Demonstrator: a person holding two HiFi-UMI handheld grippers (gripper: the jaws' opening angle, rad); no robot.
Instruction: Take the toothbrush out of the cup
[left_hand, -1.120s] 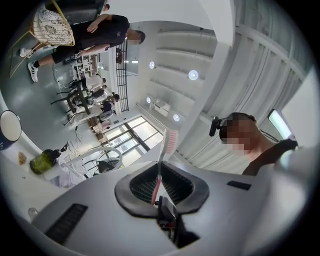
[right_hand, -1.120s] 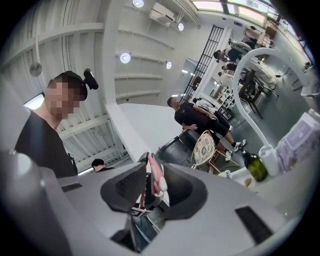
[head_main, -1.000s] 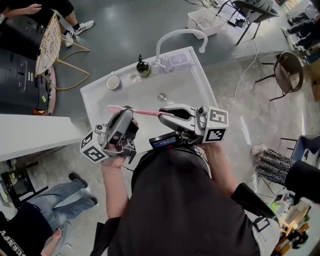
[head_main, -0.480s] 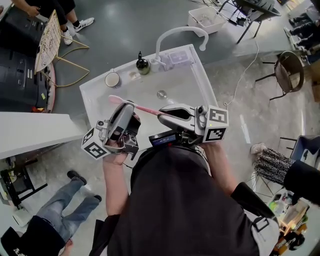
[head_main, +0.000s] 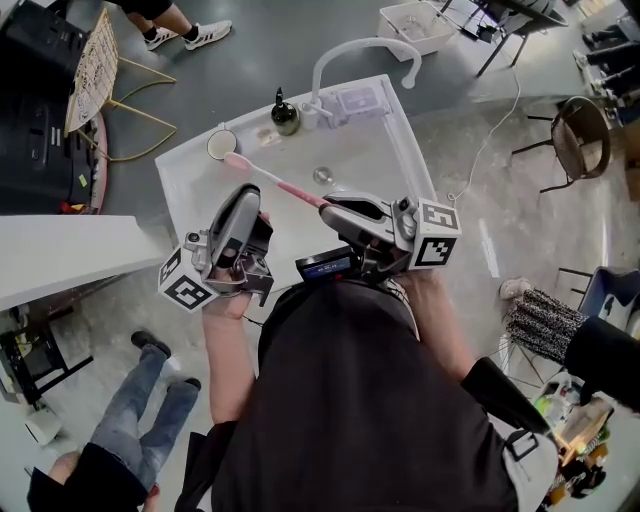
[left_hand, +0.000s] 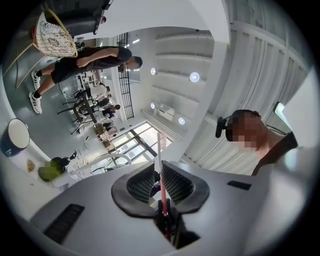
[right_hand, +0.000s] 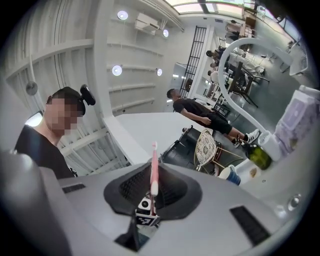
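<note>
toothbrush: pink, out of the cup, held in the air over the sink. Its head reaches toward the basin's back-left corner.
right claw: its jaws have just been closing. They now stand narrow, clamped on the handle end, and the brush sticks out along them.
left claw: jaws almost together, with the brush's neck pinched in the slit and the bristled head clear beyond them.
cup: upright on the sink's rim. The brush head shows just beside it from above.
around: a dark-green bottle, a clear box and a white arched faucet stand along the back rim. The drain lies beyond the right claw's tip.
in the way: the left claw's body lies close under the brush. The 2 claws and the wearer's torso cover the sink's near edge.
farther out: a woven-backed chair beside a person's legs, and another person on the floor.
head view only: the drain and the brush's whole length.
left gripper view only: the bristles.
right gripper view only: the left claw's marker cube, seen through the slit under the brush.
</note>
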